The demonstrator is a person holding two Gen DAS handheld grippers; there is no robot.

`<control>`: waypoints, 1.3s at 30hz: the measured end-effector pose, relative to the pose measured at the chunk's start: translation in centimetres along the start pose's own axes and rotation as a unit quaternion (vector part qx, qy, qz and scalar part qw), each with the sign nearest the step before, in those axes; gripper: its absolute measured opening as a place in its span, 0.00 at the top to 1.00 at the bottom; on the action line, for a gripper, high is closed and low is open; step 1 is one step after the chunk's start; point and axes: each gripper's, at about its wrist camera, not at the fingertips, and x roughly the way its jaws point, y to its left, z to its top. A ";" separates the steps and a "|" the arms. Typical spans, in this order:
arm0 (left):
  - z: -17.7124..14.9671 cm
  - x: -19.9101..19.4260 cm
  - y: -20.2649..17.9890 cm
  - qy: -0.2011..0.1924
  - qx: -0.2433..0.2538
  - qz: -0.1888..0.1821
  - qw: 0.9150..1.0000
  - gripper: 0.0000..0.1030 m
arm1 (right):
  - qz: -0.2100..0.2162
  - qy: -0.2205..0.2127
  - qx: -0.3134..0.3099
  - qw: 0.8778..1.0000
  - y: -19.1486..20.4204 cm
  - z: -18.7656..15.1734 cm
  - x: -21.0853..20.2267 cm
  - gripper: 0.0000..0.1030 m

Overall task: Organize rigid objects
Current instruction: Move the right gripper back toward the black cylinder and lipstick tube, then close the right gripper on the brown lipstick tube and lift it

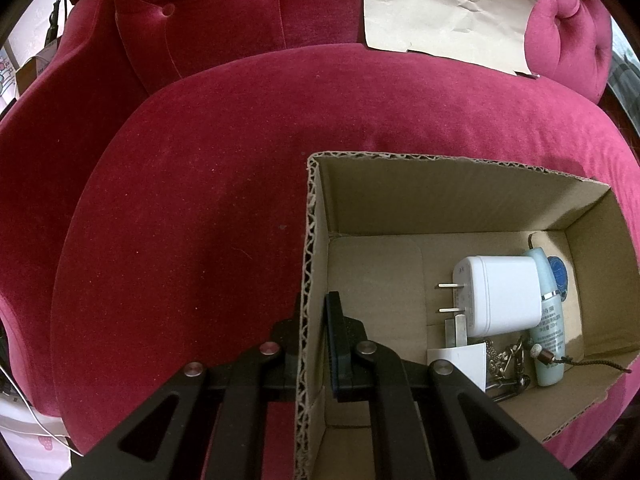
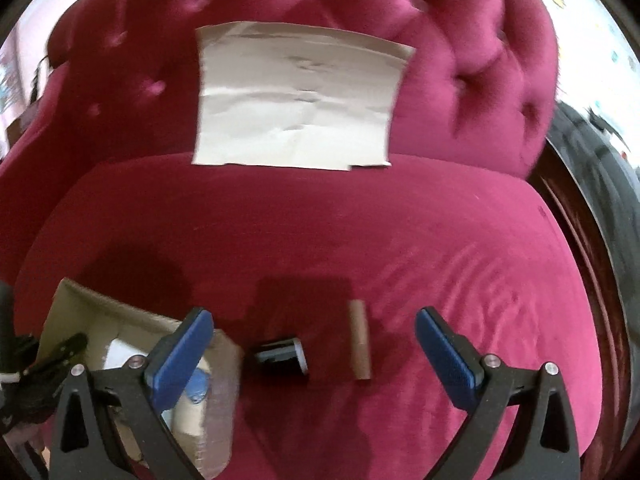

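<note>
An open cardboard box [image 1: 460, 196] sits on a red velvet armchair seat [image 1: 200, 208]. My left gripper [image 1: 316, 312] is shut on the box's left wall, one finger outside, one inside. Inside the box lie a white plug adapter [image 1: 496, 296], a pale blue bottle [image 1: 548, 320], a blue round item [image 1: 558, 274] and a beaded chain [image 1: 516, 360]. In the right wrist view the box [image 2: 76, 312] is at lower left. My right gripper [image 2: 312, 336] is open and empty above the seat, over a small black object [image 2: 282, 356] and a brown cardboard tube [image 2: 360, 340].
A creased sheet of beige paper [image 2: 296, 96] leans on the tufted chair back [image 2: 480, 60]; it also shows in the left wrist view [image 1: 448, 12]. A dark wooden frame edge [image 2: 580, 232] runs along the chair's right side. White cables [image 1: 24, 412] hang at lower left.
</note>
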 end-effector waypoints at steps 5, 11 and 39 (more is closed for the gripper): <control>0.0 0.0 0.0 0.000 0.000 0.000 1.000 0.92 | -0.019 0.011 0.026 0.999 -2.6 -0.5 1.1 0.00; 0.0 0.0 0.0 0.000 0.000 0.000 1.000 0.92 | -0.034 0.031 0.043 0.998 -4.4 -1.5 3.2 0.00; 0.0 0.0 0.0 -0.001 0.000 0.001 1.000 0.92 | -0.018 0.106 0.045 0.993 -5.8 -4.0 9.1 0.45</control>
